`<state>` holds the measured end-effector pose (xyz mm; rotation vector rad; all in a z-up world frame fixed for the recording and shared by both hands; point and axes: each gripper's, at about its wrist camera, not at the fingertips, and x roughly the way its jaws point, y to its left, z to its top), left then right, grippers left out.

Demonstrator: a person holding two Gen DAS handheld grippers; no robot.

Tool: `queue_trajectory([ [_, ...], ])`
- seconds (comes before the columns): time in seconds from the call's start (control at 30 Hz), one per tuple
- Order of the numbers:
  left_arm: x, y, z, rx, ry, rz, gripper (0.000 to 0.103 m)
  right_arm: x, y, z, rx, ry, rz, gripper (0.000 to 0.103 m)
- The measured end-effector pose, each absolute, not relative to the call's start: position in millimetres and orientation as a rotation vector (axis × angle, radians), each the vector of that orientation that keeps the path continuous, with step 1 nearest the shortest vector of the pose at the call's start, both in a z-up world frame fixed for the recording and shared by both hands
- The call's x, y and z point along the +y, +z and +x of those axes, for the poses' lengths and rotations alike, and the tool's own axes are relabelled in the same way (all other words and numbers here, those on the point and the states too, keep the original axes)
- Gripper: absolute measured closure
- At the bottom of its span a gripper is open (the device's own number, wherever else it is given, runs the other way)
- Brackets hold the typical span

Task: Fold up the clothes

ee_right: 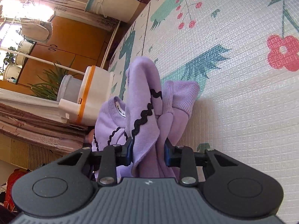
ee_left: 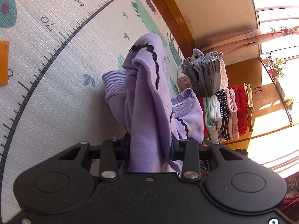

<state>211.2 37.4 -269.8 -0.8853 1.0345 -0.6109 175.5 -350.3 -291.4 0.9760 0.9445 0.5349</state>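
Note:
A lilac sweatshirt [ee_left: 143, 97] with black wavy trim hangs bunched over the patterned play mat [ee_left: 56, 59]. My left gripper [ee_left: 149, 147] is shut on a thick fold of it, and the cloth hides the fingertips. In the right wrist view the same lilac sweatshirt [ee_right: 143, 112] is pinched between blue-padded fingers [ee_right: 129, 153] of my right gripper [ee_right: 148, 154], which is shut on it. A ribbed cuff and the collar with its label show past each gripper. Both views are rolled sideways.
Two stacks of folded clothes [ee_left: 220, 97] stand on the mat's edge near a wooden floor. An orange card [ee_left: 3, 63] lies at the left. A white tub with an orange rim [ee_right: 93, 95], potted plants [ee_right: 48, 85] and a bucket [ee_right: 110, 1] stand beside the mat [ee_right: 243, 93].

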Motion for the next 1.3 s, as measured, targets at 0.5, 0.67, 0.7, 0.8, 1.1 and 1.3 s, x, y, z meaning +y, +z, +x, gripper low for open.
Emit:
queue_trajectory([
  [0.5, -55, -171, 395, 0.980, -0.793, -0.545, 0.069, -423, -254, 276, 0.606, 0.450, 1.102, 0.071],
  [0.67, -73, -174, 444, 0.967, -0.728, -0.571, 0.068, -442, -241, 335, 0.508, 0.425, 1.091, 0.071],
  [0.7, -74, -178, 454, 0.976, -0.695, -0.590, 0.069, -444, -237, 346, 0.491, 0.422, 1.092, 0.071],
  [0.8, -79, -193, 482, 0.999, -0.594, -0.647, 0.068, -454, -219, 381, 0.443, 0.406, 1.065, 0.071],
  [1.1, -80, -247, 510, 1.074, -0.396, -0.681, 0.023, -475, -258, 404, 0.649, -0.061, 0.828, 0.039],
  [1.3, -46, -274, 427, 1.133, -0.414, -0.497, 0.023, -442, -288, 336, 0.888, 0.023, 0.702, 0.039],
])
